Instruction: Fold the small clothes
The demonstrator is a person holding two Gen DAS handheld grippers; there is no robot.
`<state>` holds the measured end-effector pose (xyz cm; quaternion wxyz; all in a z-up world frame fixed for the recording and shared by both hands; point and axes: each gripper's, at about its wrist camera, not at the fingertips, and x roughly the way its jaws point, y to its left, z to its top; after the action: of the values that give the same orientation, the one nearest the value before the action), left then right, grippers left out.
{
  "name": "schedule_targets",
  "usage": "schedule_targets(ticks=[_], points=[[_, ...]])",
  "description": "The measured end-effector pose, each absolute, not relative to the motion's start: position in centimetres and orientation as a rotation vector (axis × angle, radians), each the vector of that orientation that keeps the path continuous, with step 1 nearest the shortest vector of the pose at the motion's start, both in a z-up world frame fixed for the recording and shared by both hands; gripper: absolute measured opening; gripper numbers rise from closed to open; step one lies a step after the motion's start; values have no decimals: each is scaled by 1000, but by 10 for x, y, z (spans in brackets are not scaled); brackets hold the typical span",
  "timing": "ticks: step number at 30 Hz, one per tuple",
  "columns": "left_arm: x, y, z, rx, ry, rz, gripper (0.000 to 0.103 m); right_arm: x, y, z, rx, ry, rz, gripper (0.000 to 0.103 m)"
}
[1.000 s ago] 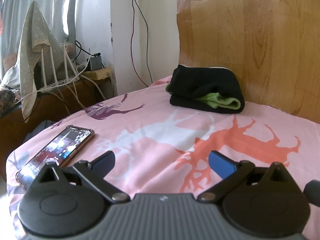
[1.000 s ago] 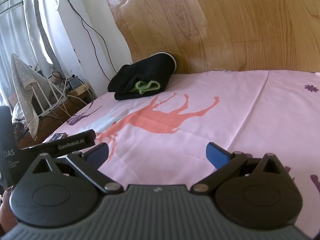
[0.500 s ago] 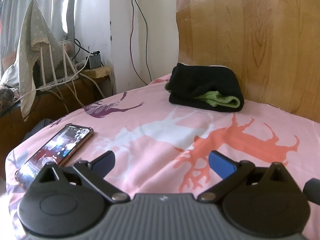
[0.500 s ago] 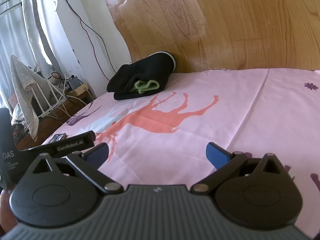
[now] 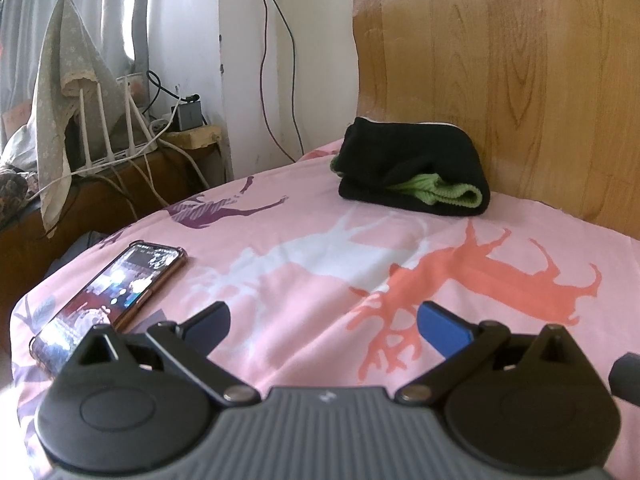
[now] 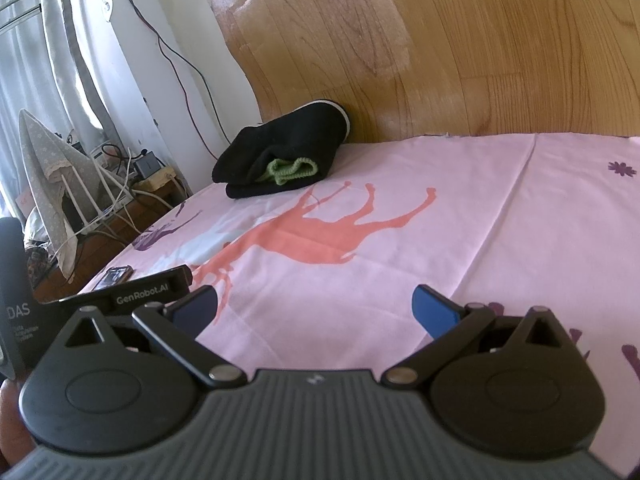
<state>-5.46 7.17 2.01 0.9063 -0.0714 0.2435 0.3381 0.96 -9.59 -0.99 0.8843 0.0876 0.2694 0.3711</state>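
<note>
One pink bedsheet [image 5: 320,248] meets wooden headboard [image 5: 520,80].

Far end: we find the folded garment [image 5: 416,168] on the bed [image 5: 320,264], against the headboard [image 5: 520,80].
Left edge: our phone [image 5: 116,296] lies on the bed.
Beyond left: router [image 5: 112,136] on a side cabinet [image 5: 120,192].

Each gripper has a grey ribbed housing across the bottom of the frame, flanked by two black rounded discs with triangular cut-outs. Black link arms pivot on silver rivets and carry blue finger pads. Left gripper [image 5: 323,326]; right gripper [image 6: 314,312]. At the left edge of the right view, a black bar reads "GenRobot.AI".
</note>
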Motion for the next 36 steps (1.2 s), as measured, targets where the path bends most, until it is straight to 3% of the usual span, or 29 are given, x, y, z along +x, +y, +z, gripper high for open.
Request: schedule_targets(ticks=[36], points=[[-52, 61, 22, -57, 512, 707, 103, 10, -97, -11, 187, 586, 770, 103]])
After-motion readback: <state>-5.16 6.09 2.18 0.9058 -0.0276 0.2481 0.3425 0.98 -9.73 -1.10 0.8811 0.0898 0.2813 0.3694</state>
